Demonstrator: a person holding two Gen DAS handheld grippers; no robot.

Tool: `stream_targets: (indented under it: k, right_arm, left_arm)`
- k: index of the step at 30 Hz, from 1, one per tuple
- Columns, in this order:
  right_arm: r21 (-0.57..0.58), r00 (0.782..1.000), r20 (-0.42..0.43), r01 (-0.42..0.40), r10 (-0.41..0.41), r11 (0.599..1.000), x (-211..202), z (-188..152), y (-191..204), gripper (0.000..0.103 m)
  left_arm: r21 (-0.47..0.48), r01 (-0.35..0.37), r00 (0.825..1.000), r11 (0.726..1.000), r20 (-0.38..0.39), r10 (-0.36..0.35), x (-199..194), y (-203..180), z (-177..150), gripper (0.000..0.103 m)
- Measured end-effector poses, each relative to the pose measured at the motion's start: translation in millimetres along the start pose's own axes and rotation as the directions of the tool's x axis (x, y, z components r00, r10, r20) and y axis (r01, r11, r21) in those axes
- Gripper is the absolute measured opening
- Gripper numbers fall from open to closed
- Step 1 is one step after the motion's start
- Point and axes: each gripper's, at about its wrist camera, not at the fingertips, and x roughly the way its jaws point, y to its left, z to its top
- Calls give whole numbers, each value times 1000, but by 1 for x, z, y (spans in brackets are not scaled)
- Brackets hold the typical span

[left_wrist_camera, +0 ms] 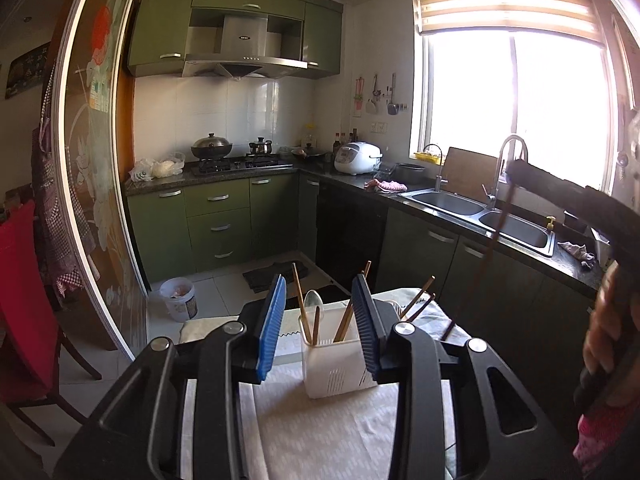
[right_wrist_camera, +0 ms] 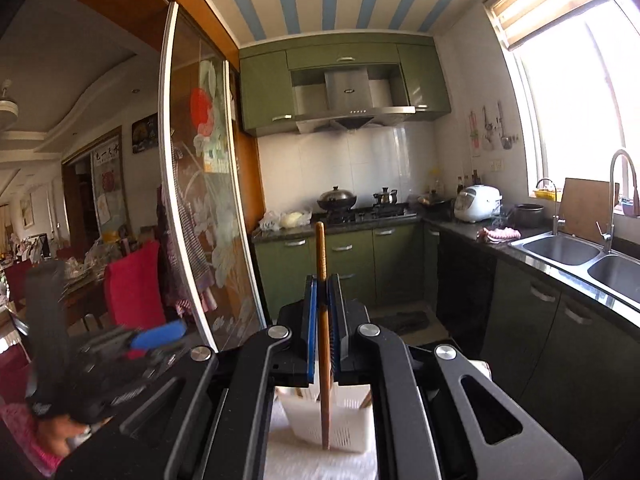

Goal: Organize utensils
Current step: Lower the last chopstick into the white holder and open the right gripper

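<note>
Item under carry: one long brown wooden chopstick (right_wrist_camera: 321, 280), hanging near-upright, clamped mid-shaft between the blue ribbed pads of the right gripper (right_wrist_camera: 322, 308). Its lower tip is showing in front of the white slotted plastic utensil holder (right_wrist_camera: 344, 424); whether it is over the opening or just short of it, cannot tell from the wrist view. In the left wrist view the same stick is appearing as a thin dark line (left_wrist_camera: 486, 256) running down from the right unit, well right of the holder (left_wrist_camera: 336, 364).

Holder is standing on a pale patterned cloth (left_wrist_camera: 320, 432) over a small table. Already inside: several wooden chopsticks (left_wrist_camera: 301, 304) leaning at angles and a white spoon (left_wrist_camera: 313, 301). More sticks (left_wrist_camera: 418, 300) are poking up behind the holder's right side; their seat is hidden.

Left gripper (left_wrist_camera: 324, 312) is hovering w/ jaws wide apart, holding nothing, framing the holder.

Judgement: step in hand is the insert of this chopstick. Next move calls for centring the tip over the holder mouth, lowering straight, then releasing. Left unit could be steadying the holder, as it looks light.
</note>
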Motion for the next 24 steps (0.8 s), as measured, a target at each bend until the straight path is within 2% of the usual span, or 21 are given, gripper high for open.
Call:
stream_targets:
  k: [2,4,10,17,24]
  right_arm:
    - [-6,999,5,40,-40,999,24,8,0,6]
    - [6,998,-30,63,-62,998,52,9,-4,6]
    - [9,987,-107,120,-119,993,113,-8,-14,6]
    - [8,970,-203,141,-137,990,139,-36,-17,7]
    - [-27,955,-269,123,-125,992,143,-53,-11,8]
  left_arm:
    - [-8,3,1000,1000,-1,-3,-18,8,-11,33]
    - [-28,2,1000,1000,-8,-2,-33,16,-24,34]
    - [-79,-39,999,996,-31,37,-60,43,-69,41]
    - [-183,-26,995,983,-102,7,-53,63,-103,41]
    - [-209,-10,990,978,-141,-20,-40,64,-114,41]
